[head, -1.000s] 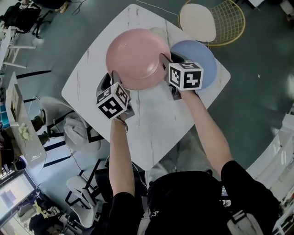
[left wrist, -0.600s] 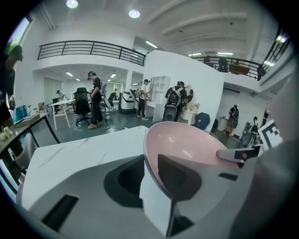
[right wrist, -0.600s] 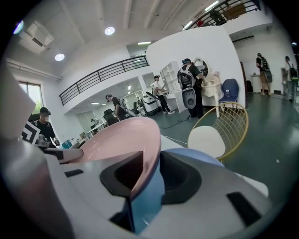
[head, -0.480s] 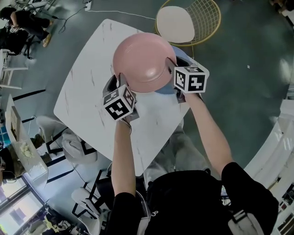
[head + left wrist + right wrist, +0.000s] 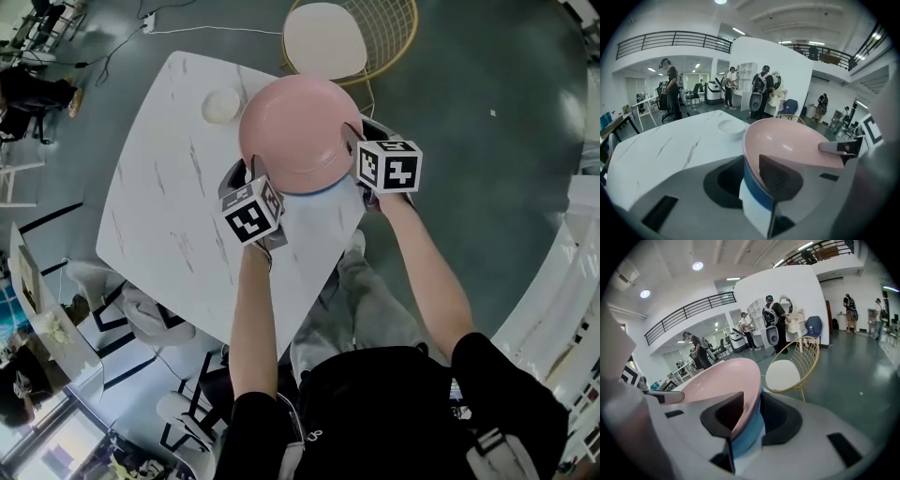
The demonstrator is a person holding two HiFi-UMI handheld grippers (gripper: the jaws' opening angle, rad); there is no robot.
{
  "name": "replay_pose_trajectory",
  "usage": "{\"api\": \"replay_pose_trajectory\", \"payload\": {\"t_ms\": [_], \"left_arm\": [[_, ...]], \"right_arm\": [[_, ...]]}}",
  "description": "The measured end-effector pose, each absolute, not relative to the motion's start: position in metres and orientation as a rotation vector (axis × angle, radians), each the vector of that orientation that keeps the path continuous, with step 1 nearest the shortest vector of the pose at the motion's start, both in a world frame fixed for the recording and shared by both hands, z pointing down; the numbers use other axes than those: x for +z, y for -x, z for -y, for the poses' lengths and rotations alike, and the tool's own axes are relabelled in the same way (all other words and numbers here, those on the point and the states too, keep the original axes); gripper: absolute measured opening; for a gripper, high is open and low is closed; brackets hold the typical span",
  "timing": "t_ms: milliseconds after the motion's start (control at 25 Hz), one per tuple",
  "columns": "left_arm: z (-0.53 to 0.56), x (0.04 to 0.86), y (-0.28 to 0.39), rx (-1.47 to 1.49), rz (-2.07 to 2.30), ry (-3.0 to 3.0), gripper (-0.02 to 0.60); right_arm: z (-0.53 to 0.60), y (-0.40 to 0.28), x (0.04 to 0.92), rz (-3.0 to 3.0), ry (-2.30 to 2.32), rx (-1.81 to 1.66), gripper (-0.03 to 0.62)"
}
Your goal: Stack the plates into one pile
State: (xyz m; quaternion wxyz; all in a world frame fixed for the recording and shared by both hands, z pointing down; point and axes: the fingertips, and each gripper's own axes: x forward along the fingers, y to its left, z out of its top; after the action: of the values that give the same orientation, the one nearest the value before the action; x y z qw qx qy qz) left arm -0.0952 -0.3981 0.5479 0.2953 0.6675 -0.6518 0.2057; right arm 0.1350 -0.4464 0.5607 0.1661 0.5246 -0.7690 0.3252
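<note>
A round glossy pink plate (image 5: 298, 127) sits on a pale blue plate (image 5: 317, 190), of which only a thin crescent shows under its near rim. Both are at the right corner of the white marble-patterned table (image 5: 178, 197).

The left gripper (image 5: 242, 172) has the near-left rim between its jaws, which are opening. Its dark upper pad lies on the pink inner surface, with the blue rim just beneath.

The right gripper (image 5: 352, 139) is clamped on the near-right rim in the same way, over pink and blue together. Each gripper's cube carries black-and-white square markers, patterns rather than letters.

A small white bowl (image 5: 222, 104) stands on the table, apart from the plates. A gold wire chair with a white cushion (image 5: 325, 37) is on the floor beyond the table.
</note>
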Motion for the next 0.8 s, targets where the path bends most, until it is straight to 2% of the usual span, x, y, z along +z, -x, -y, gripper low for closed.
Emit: {"api": "replay_pose_trajectory", "payload": {"t_ms": [240,360,560,800], "left_arm": [[0.394,0.565,0.086,0.612,1.745,-1.782,0.115],[0.397,0.560,0.086,0.636,1.760,-1.835,0.112],[0.397,0.539,0.093,0.563,1.798,-1.846,0.100],[0.399,0.495,0.094,0.420,1.865,-1.875,0.051]], "right_arm": [[0.438,-0.143,0.584,2.150,-1.437,0.928,0.137],[0.441,-0.148,0.581,2.157,-1.448,0.827,0.120],[0.447,-0.153,0.566,2.197,-1.469,0.846,0.118],[0.454,-0.148,0.532,2.262,-1.485,0.796,0.064]]}}
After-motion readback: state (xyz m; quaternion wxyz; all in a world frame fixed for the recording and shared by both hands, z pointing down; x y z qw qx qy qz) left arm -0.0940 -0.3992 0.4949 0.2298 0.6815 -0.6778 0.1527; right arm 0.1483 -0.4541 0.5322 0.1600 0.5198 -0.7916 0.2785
